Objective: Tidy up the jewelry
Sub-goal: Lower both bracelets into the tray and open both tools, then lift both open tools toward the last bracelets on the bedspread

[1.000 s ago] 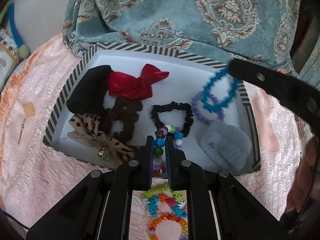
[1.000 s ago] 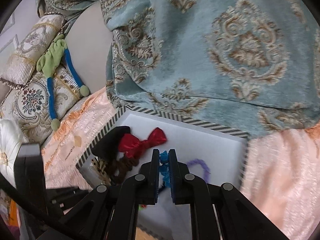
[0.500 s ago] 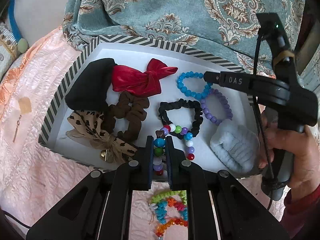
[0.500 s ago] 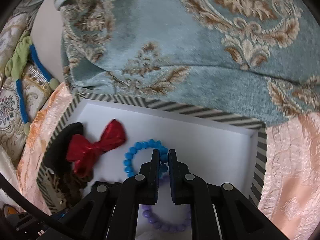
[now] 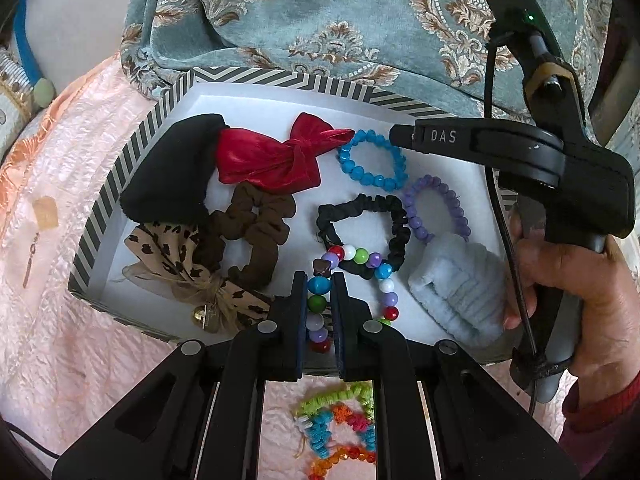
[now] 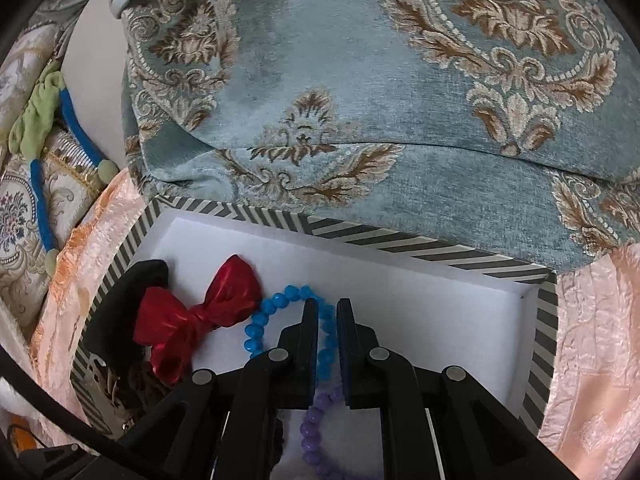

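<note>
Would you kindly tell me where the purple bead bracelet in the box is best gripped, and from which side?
Grip the purple bead bracelet on its upper arc, coming from above. It lies flat as an open loop; that arc is clear, while its lower end runs under the pale blue fuzzy band.

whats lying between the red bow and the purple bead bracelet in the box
The blue bead bracelet lies between the red bow and the purple bead bracelet, touching the bow's tip. The left wrist view shows it best.
</note>
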The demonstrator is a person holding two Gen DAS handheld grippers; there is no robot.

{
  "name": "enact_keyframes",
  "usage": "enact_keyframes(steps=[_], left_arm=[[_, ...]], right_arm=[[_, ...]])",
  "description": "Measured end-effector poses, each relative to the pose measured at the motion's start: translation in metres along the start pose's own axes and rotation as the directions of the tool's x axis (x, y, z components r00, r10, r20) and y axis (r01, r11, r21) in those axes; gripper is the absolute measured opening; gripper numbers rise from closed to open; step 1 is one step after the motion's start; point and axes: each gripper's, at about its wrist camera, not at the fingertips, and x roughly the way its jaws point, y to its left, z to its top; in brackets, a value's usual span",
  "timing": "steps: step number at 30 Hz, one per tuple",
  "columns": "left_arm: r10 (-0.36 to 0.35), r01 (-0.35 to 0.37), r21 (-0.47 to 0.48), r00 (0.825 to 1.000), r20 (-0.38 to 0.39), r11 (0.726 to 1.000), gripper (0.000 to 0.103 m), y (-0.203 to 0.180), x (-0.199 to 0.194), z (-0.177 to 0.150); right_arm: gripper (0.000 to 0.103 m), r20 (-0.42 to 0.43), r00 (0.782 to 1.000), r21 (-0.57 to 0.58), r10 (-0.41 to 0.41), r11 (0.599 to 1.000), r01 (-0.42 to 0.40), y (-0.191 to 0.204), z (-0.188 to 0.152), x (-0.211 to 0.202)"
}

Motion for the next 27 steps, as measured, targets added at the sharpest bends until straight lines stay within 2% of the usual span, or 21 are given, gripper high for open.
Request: enact_keyframes(steps=[3,5,7,9,11,15,27], left_arm=[[0.011,-0.011,0.004,1.0,0.003,1.0,0.01,0.0,0.0,0.0],[0.014,-0.014,0.003,1.0,-0.001,1.0,0.012,0.0,0.0,-0.001],[0.021,-0.021,0.002,1.0,-0.005,1.0,0.017,0.0,-0.001,-0.002],[0.02,-0.02,-0.003,1.0,-0.001,1.0,0.034,0.001,-0.004,-0.004],[0.011,-0.011,-0.015,1.0,0.003,1.0,0.037,0.003,-0.009,-0.006],[0.007,-0.007,-0.023,1.0,0.015,1.0,0.04,0.007,-0.023,-0.01],[0.097,-0.096,-0.009,0.988,0.119,0.995,0.04,0.016,-0.086,-0.045]], right_arm=[[0.011,-0.011,0.999,-0.003,-0.039,0.999,0.039,-0.003,-0.001,0.0],[0.03,-0.007,0.999,-0.009,-0.052,0.999,0.052,-0.004,-0.004,-0.003],[0.038,0.011,0.999,0.003,-0.038,0.999,0.038,-0.007,-0.009,-0.013],[0.038,0.025,0.999,0.007,-0.027,1.0,0.027,-0.01,-0.015,-0.026],[0.038,0.039,0.999,0.005,-0.034,0.999,0.034,-0.01,-0.022,-0.04],[0.041,0.075,0.997,0.003,-0.029,1.0,0.029,-0.011,-0.042,-0.072],[0.043,0.157,0.988,0.0,-0.005,1.0,0.005,0.017,-0.121,-0.163]])
